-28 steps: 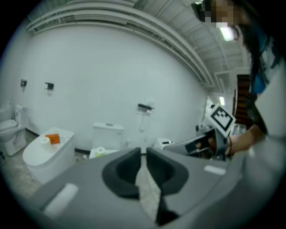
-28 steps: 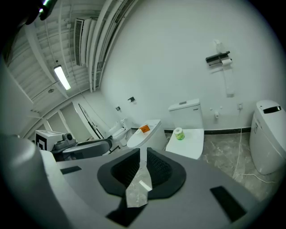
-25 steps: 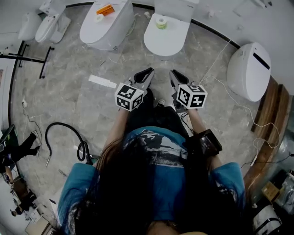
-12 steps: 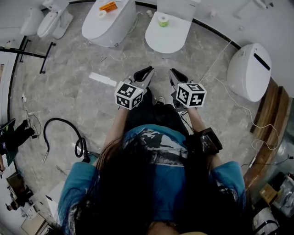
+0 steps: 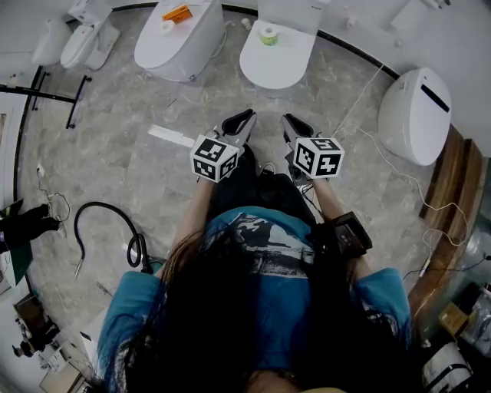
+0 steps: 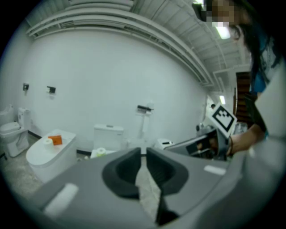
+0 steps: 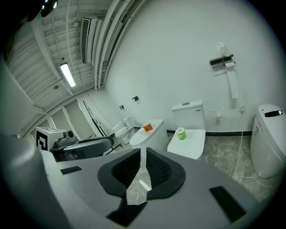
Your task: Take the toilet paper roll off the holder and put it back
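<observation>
The toilet paper roll (image 7: 229,65) sits on a black wall holder (image 7: 222,60) high on the far wall, with a strip of paper hanging below it. The holder (image 6: 144,108) also shows small in the left gripper view. I hold both grippers side by side at waist height, far from that wall. My left gripper (image 5: 244,121) (image 6: 143,151) is shut with nothing in it. My right gripper (image 5: 290,123) (image 7: 143,150) is likewise shut and empty. A green-wrapped roll (image 5: 268,34) (image 7: 180,133) stands on a closed toilet lid straight ahead.
Two white toilets (image 5: 278,65) (image 5: 175,46) stand ahead, the left one bearing a small roll (image 5: 166,28) and an orange box (image 5: 176,13). Another toilet (image 5: 418,115) is at the right, beside wooden panels (image 5: 453,199). A black hose (image 5: 107,222) and cables lie on the marble floor.
Both grippers stay where they were. The head view has shifted slightly, and dark objects at the left edge sit a little differently in the frame.
</observation>
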The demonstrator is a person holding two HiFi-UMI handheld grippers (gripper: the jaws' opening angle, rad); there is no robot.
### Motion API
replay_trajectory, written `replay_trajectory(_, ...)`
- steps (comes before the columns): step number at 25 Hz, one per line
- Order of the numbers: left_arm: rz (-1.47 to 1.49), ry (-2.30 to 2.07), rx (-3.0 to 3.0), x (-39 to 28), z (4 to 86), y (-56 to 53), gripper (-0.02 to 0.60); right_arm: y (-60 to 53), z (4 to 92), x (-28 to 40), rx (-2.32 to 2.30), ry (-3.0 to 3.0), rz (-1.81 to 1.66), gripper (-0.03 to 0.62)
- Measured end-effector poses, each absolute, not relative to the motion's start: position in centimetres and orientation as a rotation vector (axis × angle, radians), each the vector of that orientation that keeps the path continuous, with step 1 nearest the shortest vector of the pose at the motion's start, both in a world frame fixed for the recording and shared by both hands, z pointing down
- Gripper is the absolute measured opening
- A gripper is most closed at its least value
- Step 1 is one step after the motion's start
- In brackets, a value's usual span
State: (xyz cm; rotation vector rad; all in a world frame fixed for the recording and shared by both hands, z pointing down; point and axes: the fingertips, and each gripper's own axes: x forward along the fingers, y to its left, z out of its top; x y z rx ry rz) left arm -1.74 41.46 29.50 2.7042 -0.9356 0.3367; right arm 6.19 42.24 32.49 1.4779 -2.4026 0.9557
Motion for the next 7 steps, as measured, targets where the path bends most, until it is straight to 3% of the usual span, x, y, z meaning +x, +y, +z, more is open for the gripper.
replay_trajectory(7, 0.344, -0.909, 2.715, -1.38, 29.7, 41.39, 0.025, 42.21, 32.83, 6.35, 1.495, -2.39, 0.972, 0.052)
